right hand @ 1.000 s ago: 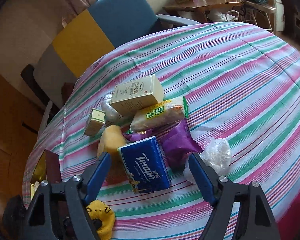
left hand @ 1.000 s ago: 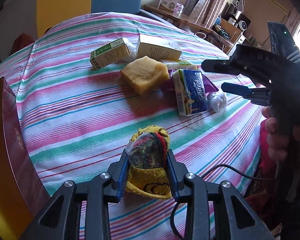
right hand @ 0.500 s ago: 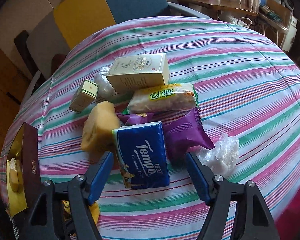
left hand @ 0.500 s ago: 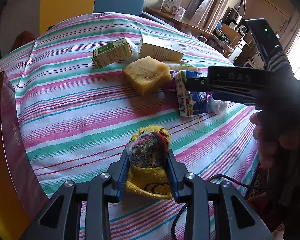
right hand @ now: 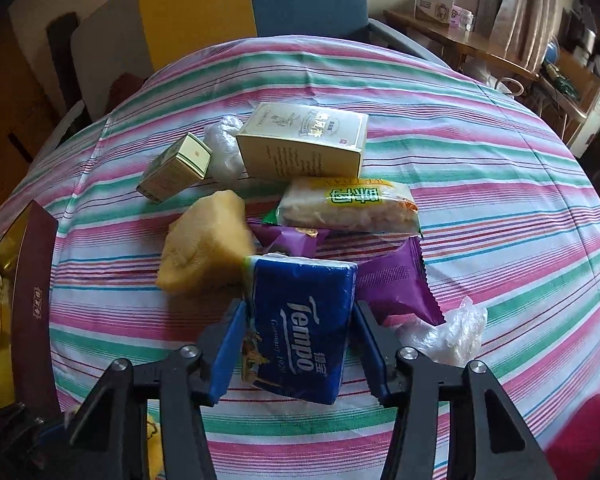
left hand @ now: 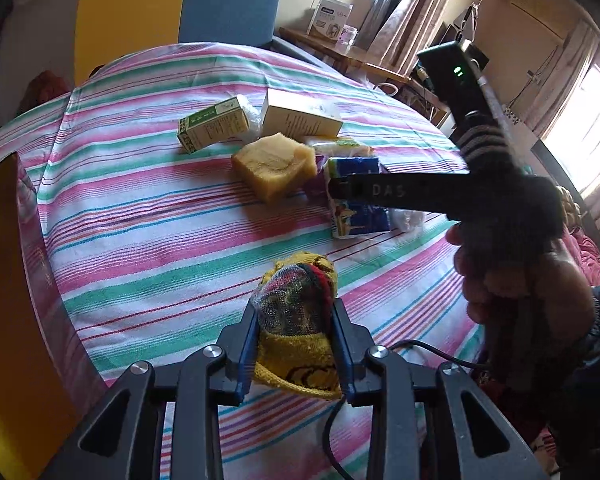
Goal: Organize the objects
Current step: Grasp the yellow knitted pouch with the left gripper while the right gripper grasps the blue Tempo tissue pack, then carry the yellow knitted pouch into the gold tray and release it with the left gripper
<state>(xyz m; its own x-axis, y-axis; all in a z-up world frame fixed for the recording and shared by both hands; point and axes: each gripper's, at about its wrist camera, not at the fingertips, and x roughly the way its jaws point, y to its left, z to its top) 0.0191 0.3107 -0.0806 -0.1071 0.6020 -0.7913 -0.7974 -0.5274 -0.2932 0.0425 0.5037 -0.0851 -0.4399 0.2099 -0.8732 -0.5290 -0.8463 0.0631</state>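
Observation:
On the striped tablecloth (right hand: 480, 168), my right gripper (right hand: 299, 312) has its jaws closing on a blue Tempo tissue pack (right hand: 304, 288), with both blue pads against the pack's sides. The left wrist view shows the same pack (left hand: 356, 220) under that gripper's black finger (left hand: 400, 192). My left gripper (left hand: 294, 312) is shut on a yellow knitted bundle (left hand: 296, 280) with a multicoloured mesh top, held just above the cloth near the front edge.
Behind the pack lie a yellow sponge block (right hand: 204, 252), a purple packet (right hand: 396, 284), a snack packet (right hand: 348, 208), a cream box (right hand: 304, 144), a small green box (right hand: 176, 168) and crumpled plastic (right hand: 448, 332). A dark red and gold box (right hand: 34, 280) stands at the left edge.
My right gripper has come down and forward over the tissue pack, rolled level, and its jaws have narrowed onto the pack's sides. The left gripper still holds the bundle and has shifted slightly.

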